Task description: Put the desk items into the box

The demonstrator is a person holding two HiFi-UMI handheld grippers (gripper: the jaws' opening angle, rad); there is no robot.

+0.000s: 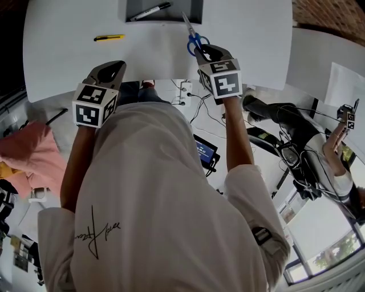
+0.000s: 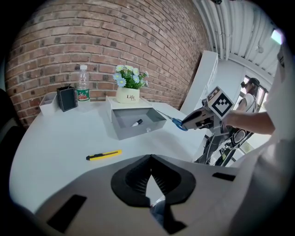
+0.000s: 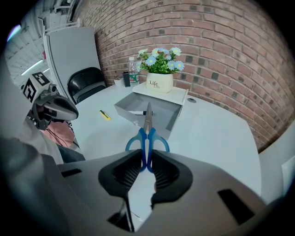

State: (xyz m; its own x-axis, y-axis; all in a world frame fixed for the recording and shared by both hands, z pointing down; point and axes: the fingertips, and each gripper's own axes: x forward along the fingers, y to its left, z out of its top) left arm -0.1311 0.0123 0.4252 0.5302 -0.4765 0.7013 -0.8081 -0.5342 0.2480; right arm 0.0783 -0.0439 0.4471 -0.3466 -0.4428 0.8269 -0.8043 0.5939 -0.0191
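Observation:
Blue-handled scissors (image 3: 147, 138) are clamped by their handles in my right gripper (image 3: 146, 169), blades pointing at the grey box (image 3: 173, 115). From the head view the scissors (image 1: 194, 37) hang over the white table just short of the box (image 1: 197, 11), held by the right gripper (image 1: 204, 52). A black marker (image 1: 149, 11) lies inside the box. A yellow utility knife (image 1: 109, 37) lies on the table, to the left of the box. My left gripper (image 1: 114, 69) is shut and empty near the table's front edge, back from the knife (image 2: 103, 155).
A flower pot (image 3: 159, 81) stands on a white stand behind the box. A water bottle (image 2: 83, 84), a black holder (image 2: 67, 98) and a white tray (image 2: 48, 104) sit at the back by the brick wall. Another person (image 1: 319, 142) and cables are on the floor to the right.

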